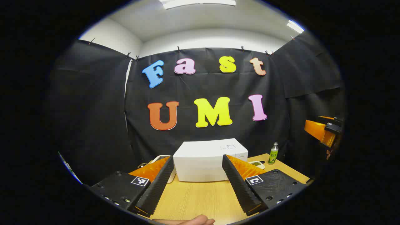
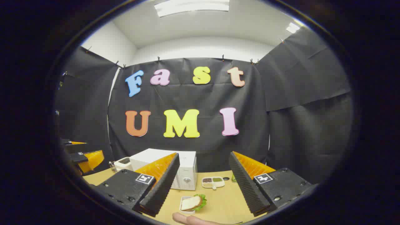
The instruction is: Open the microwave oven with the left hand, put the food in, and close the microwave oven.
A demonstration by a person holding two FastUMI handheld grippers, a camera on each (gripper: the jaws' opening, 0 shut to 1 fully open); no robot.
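Observation:
A white microwave oven (image 1: pixel 203 162) stands on the wooden table, its door closed; in the right gripper view the microwave oven (image 2: pixel 184 170) sits behind my right gripper's left finger. My left gripper (image 1: pixel 197 184) is open, short of the microwave, with nothing between its fingers. A sandwich with lettuce (image 2: pixel 193 202) lies in a small white dish on the table. My right gripper (image 2: pixel 201 187) is open above and just short of that dish. The right gripper's orange body (image 1: pixel 325 132) shows at the far right of the left gripper view.
A green bottle (image 1: pixel 273 153) stands to the right of the microwave. A white divided dish with seeds (image 2: pixel 213 182) lies beside the microwave. A white toaster-like appliance (image 2: pixel 122 163) sits to its left. A fingertip (image 2: pixel 190 218) shows at the bottom edge. The other gripper (image 2: pixel 84 157) is at far left.

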